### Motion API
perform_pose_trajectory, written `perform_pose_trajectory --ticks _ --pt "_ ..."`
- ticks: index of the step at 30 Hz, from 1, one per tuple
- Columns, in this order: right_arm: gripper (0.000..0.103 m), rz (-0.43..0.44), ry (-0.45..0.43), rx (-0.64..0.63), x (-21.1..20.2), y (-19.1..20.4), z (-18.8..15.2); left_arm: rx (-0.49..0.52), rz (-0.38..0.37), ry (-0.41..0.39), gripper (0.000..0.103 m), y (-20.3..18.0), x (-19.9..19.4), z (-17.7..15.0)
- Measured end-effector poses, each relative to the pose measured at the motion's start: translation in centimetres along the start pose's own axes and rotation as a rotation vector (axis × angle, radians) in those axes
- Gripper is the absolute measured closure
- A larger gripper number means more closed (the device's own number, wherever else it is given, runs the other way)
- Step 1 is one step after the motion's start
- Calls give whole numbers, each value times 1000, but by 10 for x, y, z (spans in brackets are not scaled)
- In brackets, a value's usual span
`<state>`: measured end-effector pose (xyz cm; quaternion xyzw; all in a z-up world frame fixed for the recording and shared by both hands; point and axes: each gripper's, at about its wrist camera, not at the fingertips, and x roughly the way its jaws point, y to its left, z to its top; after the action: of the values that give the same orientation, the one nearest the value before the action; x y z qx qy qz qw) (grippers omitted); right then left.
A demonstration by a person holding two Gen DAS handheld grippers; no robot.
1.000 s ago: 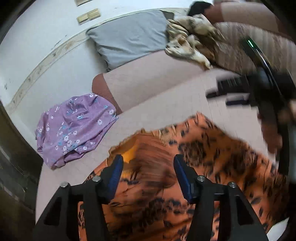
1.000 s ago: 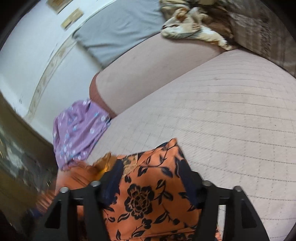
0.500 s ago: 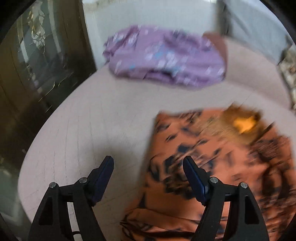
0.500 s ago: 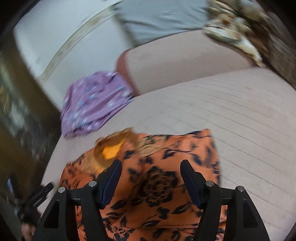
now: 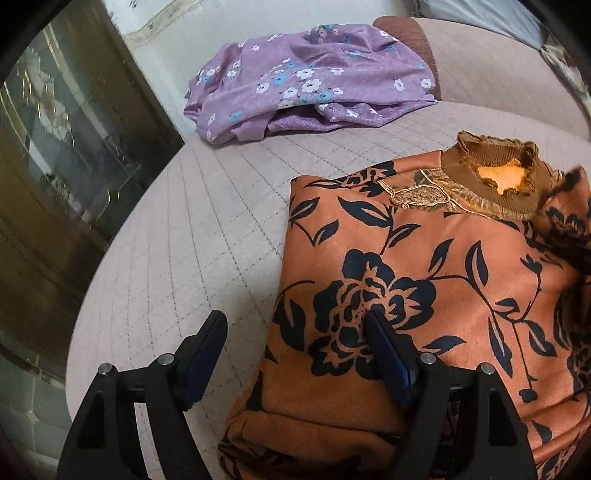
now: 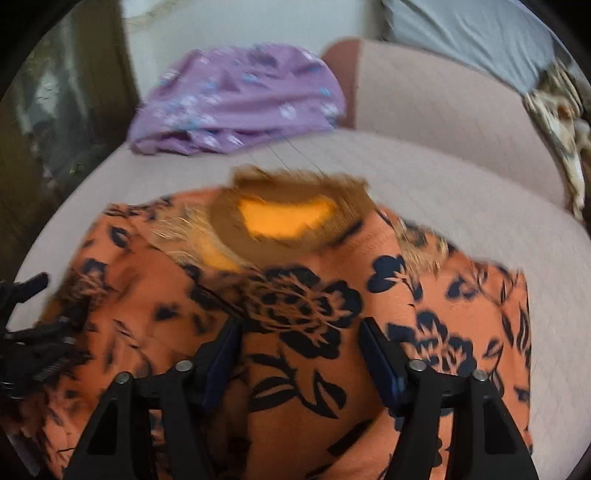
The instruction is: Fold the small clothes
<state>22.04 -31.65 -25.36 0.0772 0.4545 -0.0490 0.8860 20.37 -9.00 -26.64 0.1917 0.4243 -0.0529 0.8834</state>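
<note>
An orange top with black flowers (image 5: 424, 266) lies on the pink quilted bed, its sides folded in and its brown collar (image 5: 495, 181) at the far end. My left gripper (image 5: 295, 350) stands open astride the top's left edge, one finger over the bed and the other over the cloth. In the right wrist view the orange top (image 6: 295, 306) fills the foreground. My right gripper (image 6: 299, 343) hangs over its middle, below the collar (image 6: 288, 218). Its jaws are closing with cloth between them, and the pads do not press on it. The left gripper (image 6: 33, 332) shows at that view's left edge.
A crumpled purple flowered garment (image 5: 310, 77) lies at the far end of the bed (image 5: 184, 240). A dark glass-fronted cabinet (image 5: 55, 166) stands beyond the bed's left edge. A grey pillow (image 6: 476, 33) and a patterned cloth (image 6: 561, 122) lie at the far right.
The left gripper swung from the top's middle to its left edge and opened wider. The right gripper let go of the folded side, moved to the top's middle, and its jaws narrowed.
</note>
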Motion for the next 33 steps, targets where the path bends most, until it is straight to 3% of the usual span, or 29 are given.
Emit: perform_pose_trajectory --ticks 3,6,8,11,13,14,15,17,20,22,26,28,29,30,33 --pt "71 46 6 131 -10 -31 0 -28 -18 12 25 4 3 1" --pt "72 38 6 229 -32 -62 -9 -28 -8 3 25 2 5 1" --pt "72 33 63 319 -45 -92 -23 -5 11 -12 25 0 4 -1" --pt "69 68 215 440 -49 -134 -41 22 31 -29 25 -4 1 -5" --pt "60 60 212 489 -58 -151 -46 28 35 -33 25 -4 -1 -6" --pt "39 60 186 511 -64 -159 -48 28 36 -34 25 -4 -1 -7" --pt "28 66 159 528 -68 -165 -48 27 37 -35 25 -4 -1 -7" --pt "28 107 62 583 -82 -177 -45 28 43 -36 25 -4 -1 -7" --pt "28 201 15 594 -79 -176 -30 36 63 -44 25 -8 -1 -7" --pt "28 218 14 572 -66 -168 -16 46 78 -52 25 -11 -1 -7" --pt "29 113 51 446 -28 -143 6 58 80 -65 24 -11 -2 -8" --pt "46 81 113 418 -9 -134 3 59 71 -67 24 -9 -2 -8" --pt "72 50 112 383 -9 -126 2 55 68 -67 24 -8 -2 -8" --pt "89 42 91 362 -13 -125 2 46 67 -66 24 -7 -3 -7" --pt "96 51 -122 344 -67 -126 9 10 115 -95 24 -2 -11 -6"
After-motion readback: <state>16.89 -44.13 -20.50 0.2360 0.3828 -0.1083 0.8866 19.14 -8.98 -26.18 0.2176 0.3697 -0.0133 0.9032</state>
